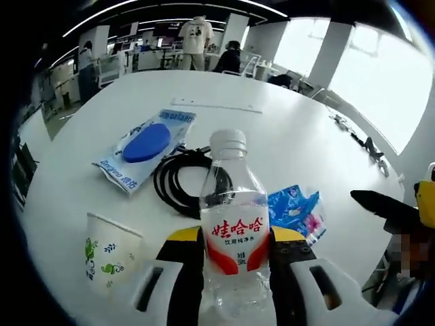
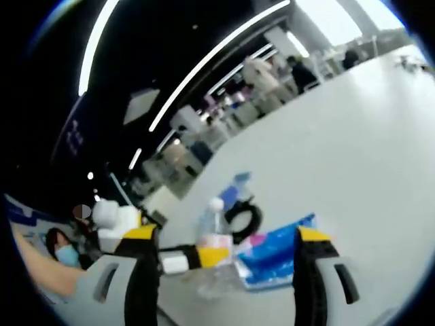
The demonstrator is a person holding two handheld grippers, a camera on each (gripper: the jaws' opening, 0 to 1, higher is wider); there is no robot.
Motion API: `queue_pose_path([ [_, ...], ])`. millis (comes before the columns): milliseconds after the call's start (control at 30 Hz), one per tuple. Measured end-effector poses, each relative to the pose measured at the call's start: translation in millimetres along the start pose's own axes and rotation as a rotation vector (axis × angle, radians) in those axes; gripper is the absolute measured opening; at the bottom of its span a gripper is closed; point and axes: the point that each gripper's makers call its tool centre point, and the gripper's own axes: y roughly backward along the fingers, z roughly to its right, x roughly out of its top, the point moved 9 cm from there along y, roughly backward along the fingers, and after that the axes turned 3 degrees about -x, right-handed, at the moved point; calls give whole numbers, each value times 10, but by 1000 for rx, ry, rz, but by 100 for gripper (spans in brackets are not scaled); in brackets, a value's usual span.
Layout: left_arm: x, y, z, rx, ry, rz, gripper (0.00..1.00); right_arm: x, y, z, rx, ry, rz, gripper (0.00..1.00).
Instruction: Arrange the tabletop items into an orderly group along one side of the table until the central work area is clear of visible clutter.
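Note:
A clear water bottle [image 1: 234,224] with a white cap and red label stands upright between the jaws of my left gripper [image 1: 236,239], which is shut on its body. Behind it lie a coiled black cable [image 1: 178,182], a blue tissue packet [image 1: 297,211] and a flat packet holding a blue pad [image 1: 145,145]. A paper cup [image 1: 109,251] stands left of the bottle. In the right gripper view my right gripper [image 2: 228,239] hangs open above the table, with the tissue packet [image 2: 275,255] between its jaws. There the left gripper [image 2: 194,259] holds the bottle [image 2: 214,248].
The round white table [image 1: 272,115] stretches bare beyond the items. The right gripper's dark jaw [image 1: 382,206] comes in from the right edge. A white strip [image 1: 216,104] lies far back. People stand at desks past the table, and a person [image 2: 64,257] sits low left.

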Motion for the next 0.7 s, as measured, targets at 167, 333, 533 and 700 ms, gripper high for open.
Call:
queue_pose_path([
  [167, 1, 35, 11, -6, -44, 14, 34, 18, -111, -31, 18, -3, -8, 79],
  [333, 8, 73, 3, -10, -77, 30, 34, 75, -328, -78, 53, 2, -21, 79],
  [533, 18, 112, -10, -10, -105, 44, 34, 85, -610, -173, 97, 3, -43, 79],
  [700, 18, 123, -16, -13, -122, 45, 34, 89, -797, -290, 140, 25, -63, 79],
])
